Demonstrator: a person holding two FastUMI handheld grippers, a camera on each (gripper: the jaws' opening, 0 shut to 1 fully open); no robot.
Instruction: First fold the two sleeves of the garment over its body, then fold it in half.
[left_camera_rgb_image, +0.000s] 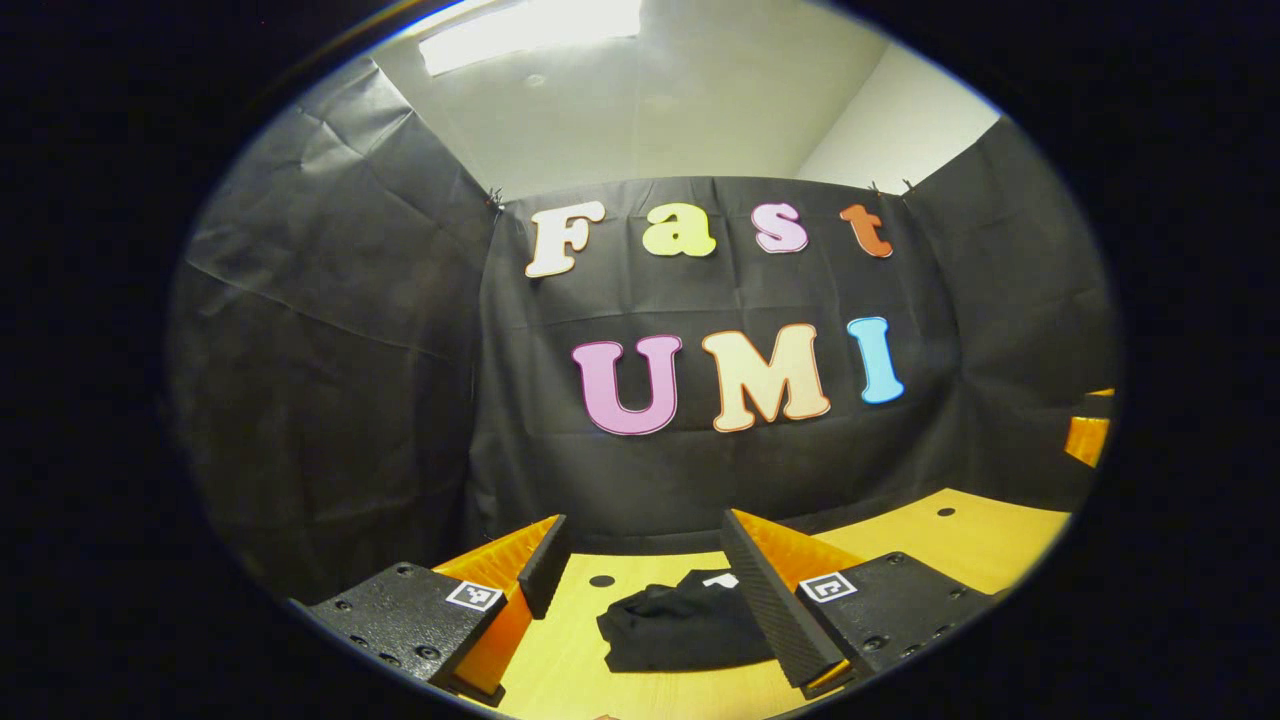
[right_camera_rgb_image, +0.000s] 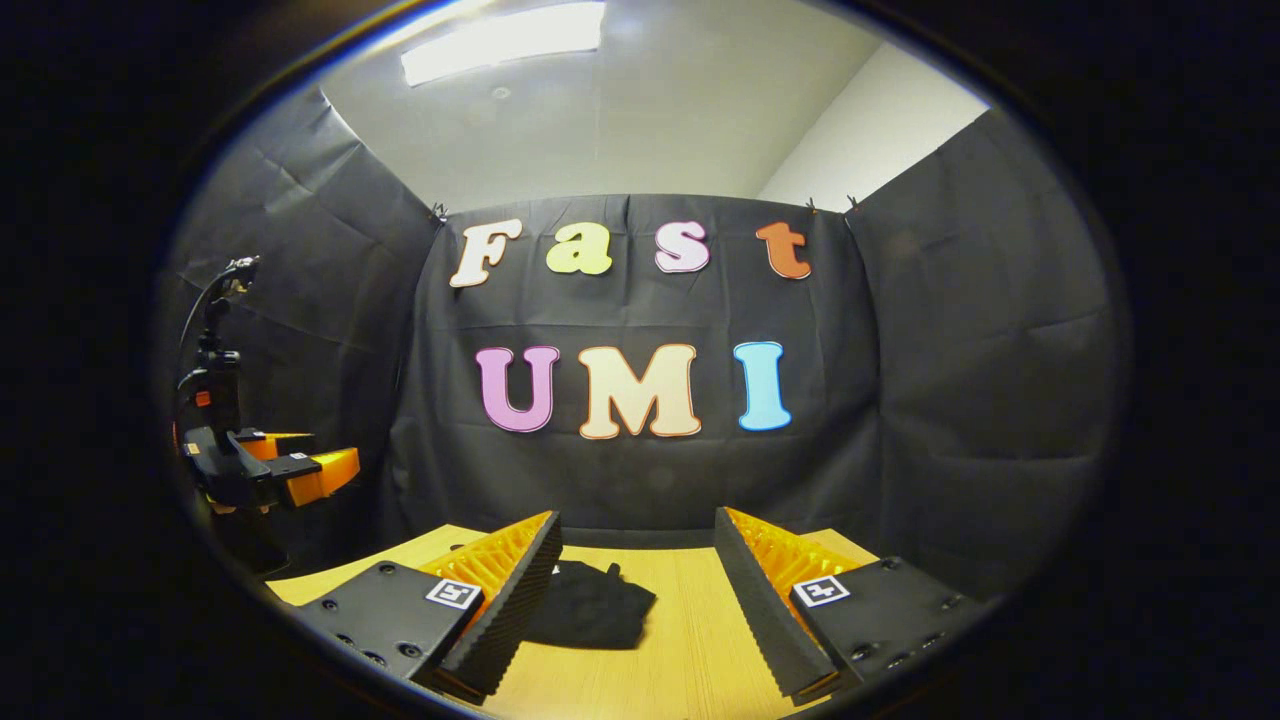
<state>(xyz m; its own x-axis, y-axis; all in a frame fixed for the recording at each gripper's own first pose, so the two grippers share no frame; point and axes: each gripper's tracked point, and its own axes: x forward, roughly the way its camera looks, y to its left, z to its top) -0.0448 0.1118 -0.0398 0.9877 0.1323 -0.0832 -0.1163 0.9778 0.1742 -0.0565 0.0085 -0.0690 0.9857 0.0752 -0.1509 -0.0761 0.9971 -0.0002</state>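
A black garment (left_camera_rgb_image: 680, 625) lies bunched in a compact heap on the wooden table (left_camera_rgb_image: 960, 545), with a small white tag showing at its top. My left gripper (left_camera_rgb_image: 640, 590) hovers above and in front of it, open, nothing between its fingers. In the right gripper view the same garment (right_camera_rgb_image: 590, 605) lies on the table just past the left finger (right_camera_rgb_image: 505, 600). My right gripper (right_camera_rgb_image: 635, 590) is open and holds nothing. The left gripper (right_camera_rgb_image: 300, 470) also shows far off at the left of the right gripper view, raised above the table.
Black cloth walls close the booth at the back and on both sides. The wooden table (right_camera_rgb_image: 680, 640) has small dark holes (left_camera_rgb_image: 602, 581) in its top. A cable and mount (right_camera_rgb_image: 215, 330) rise above the far left gripper.
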